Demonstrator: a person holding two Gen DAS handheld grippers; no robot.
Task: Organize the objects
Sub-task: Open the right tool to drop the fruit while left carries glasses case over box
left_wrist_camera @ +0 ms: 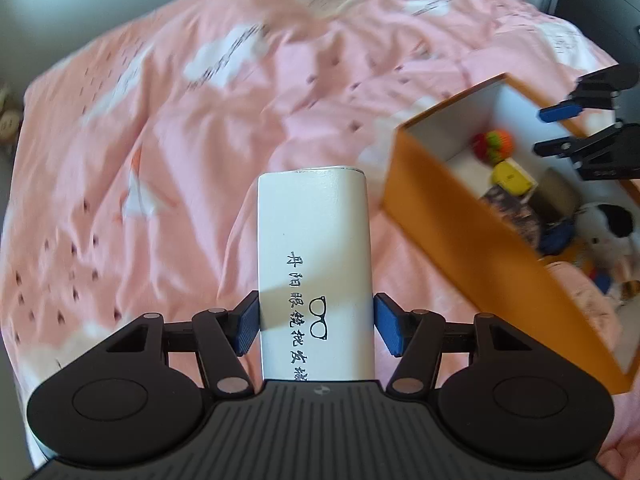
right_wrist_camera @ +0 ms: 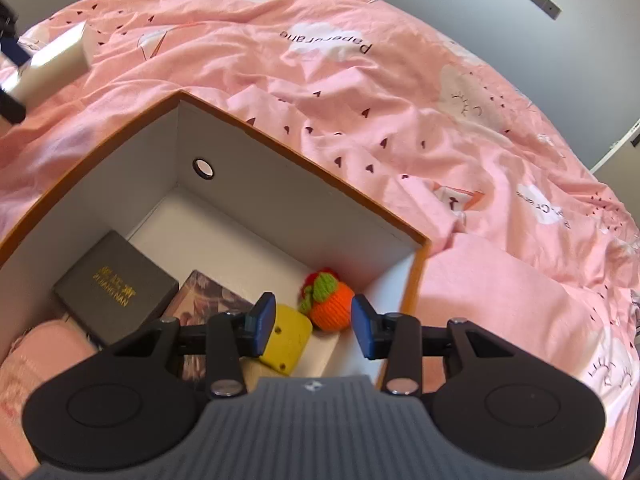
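Left claw (left_wrist_camera: 316, 326) gripping smooth white rounded case (left_wrist_camera: 314, 256), right claw (right_wrist_camera: 313, 330) open over orange cardboard box (right_wrist_camera: 256, 196)

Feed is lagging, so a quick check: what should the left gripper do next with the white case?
Probably carry the white case, clamped in the left gripper, right toward the orange box. Its near end looks free, and the right gripper hangs open above it.

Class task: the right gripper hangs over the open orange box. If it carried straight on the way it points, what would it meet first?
Probably the knitted orange toy, which lies right between the open fingers of the right gripper on the floor of the orange box; the yellow block sits just left. Depth is uncertain.
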